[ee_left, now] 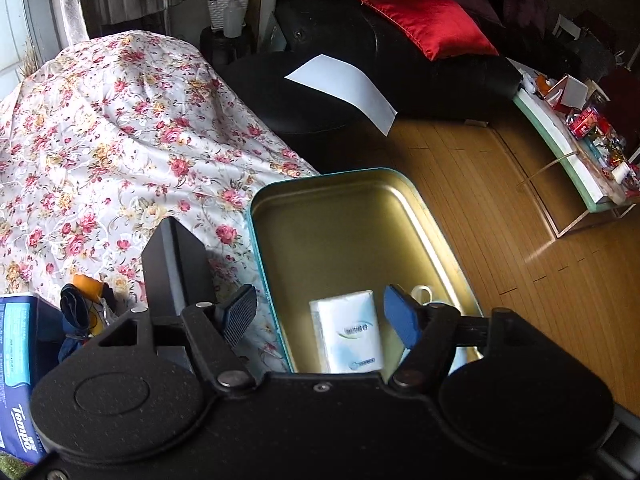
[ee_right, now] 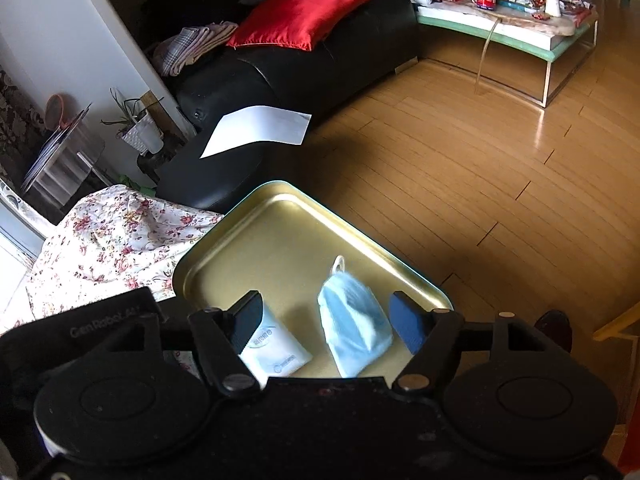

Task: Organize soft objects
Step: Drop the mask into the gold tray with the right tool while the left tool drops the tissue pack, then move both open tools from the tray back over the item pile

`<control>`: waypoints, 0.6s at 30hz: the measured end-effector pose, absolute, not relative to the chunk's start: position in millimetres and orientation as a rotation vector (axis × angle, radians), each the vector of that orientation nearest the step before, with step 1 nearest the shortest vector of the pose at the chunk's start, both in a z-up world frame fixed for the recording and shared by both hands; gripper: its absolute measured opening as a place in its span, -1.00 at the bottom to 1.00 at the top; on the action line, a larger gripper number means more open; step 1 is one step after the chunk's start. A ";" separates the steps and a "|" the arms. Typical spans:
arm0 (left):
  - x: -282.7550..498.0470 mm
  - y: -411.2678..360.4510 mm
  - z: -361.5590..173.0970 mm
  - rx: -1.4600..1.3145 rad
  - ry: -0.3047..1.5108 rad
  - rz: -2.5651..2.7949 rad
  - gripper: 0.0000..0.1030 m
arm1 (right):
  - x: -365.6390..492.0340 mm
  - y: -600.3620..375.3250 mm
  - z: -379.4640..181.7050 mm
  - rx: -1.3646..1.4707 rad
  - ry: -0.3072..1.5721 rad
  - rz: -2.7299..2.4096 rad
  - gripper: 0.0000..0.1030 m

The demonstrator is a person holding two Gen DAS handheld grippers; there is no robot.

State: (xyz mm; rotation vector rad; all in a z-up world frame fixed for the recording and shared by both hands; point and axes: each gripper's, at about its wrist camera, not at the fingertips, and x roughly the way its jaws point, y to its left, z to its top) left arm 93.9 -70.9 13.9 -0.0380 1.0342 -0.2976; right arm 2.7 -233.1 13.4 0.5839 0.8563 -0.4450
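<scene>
A gold metal tin with a teal rim (ee_left: 340,216) (ee_right: 280,232) sits on a flowered cloth (ee_left: 120,140). A white tissue pack (ee_left: 352,332) (ee_right: 276,348) lies flat in it. A folded light-blue face mask (ee_right: 354,320) lies to its right; in the left wrist view only its white ear loop (ee_left: 423,292) shows. My left gripper (ee_left: 320,318) is open above the tissue pack, touching nothing. My right gripper (ee_right: 326,322) is open above the tin, with the mask lying between its fingers, not gripped.
A blue Tempo tissue box (ee_left: 18,372) and dark and orange items (ee_left: 84,304) lie at the left. A black sofa (ee_right: 312,64) bears a red cushion (ee_right: 300,16), folded cloths (ee_right: 192,46) and a white paper (ee_right: 260,130). A cluttered coffee table (ee_right: 508,24) stands on the wood floor.
</scene>
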 end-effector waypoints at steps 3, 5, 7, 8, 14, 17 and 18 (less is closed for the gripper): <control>92.5 -67.1 12.0 -0.038 1.042 -0.290 0.29 | 2.8 -233.5 13.3 0.589 0.856 -0.461 0.42; 90.0 -64.5 11.6 -0.039 1.046 -0.287 0.30 | 3.0 -234.2 12.8 0.595 0.859 -0.472 0.44; 87.9 -61.5 11.6 -0.036 1.047 -0.282 0.31 | 2.7 -235.5 11.5 0.603 0.864 -0.480 0.49; 86.3 -60.0 11.7 -0.034 1.045 -0.279 0.31 | 2.5 -236.2 10.8 0.607 0.867 -0.484 0.53; 74.0 -45.8 15.5 -0.011 1.026 -0.260 0.32 | 2.0 -235.8 8.1 0.604 0.883 -0.498 0.61; 65.3 -33.1 19.2 0.003 1.014 -0.248 0.33 | 1.3 -235.2 7.3 0.597 0.889 -0.495 0.65; 62.5 -28.1 20.6 0.007 1.010 -0.242 0.35 | 0.8 -234.9 7.0 0.595 0.891 -0.491 0.65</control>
